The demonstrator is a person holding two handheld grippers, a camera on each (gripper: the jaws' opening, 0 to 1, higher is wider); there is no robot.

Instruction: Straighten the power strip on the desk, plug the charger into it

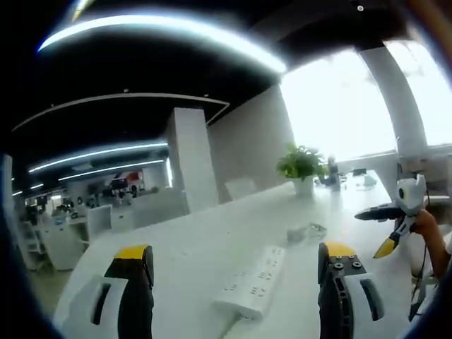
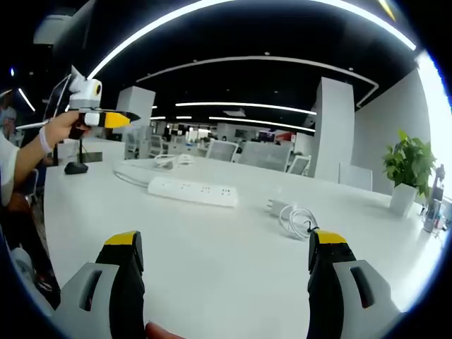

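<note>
Both grippers are up off the desk and nothing's been grabbed. The left gripper has its jaws spread wide and empty, and the strip lies on the white desk right between them, a bit ahead, running at a slant away from the camera. The right gripper is also released, holding nothing; from its view the strip sits well ahead across the desk, with its cord trailing off toward the far left. The charger is just to the right of the strip's end, close to it but not touching, with its white cable bunched in a loose coil beside it.

So it looks like the very start, strip not yet straightened.

What could go wrong: the strip is light and the desk looks slick, so a one-sided push would probably spin it instead of lining it up. Its cord could drag it back too. The coiled cable might snag or tug the charger when it's lifted. And plugging in without the other gripper bracing the strip would likely just shove it along.

There's also a potted plant at the far edge, out of the way.
</note>
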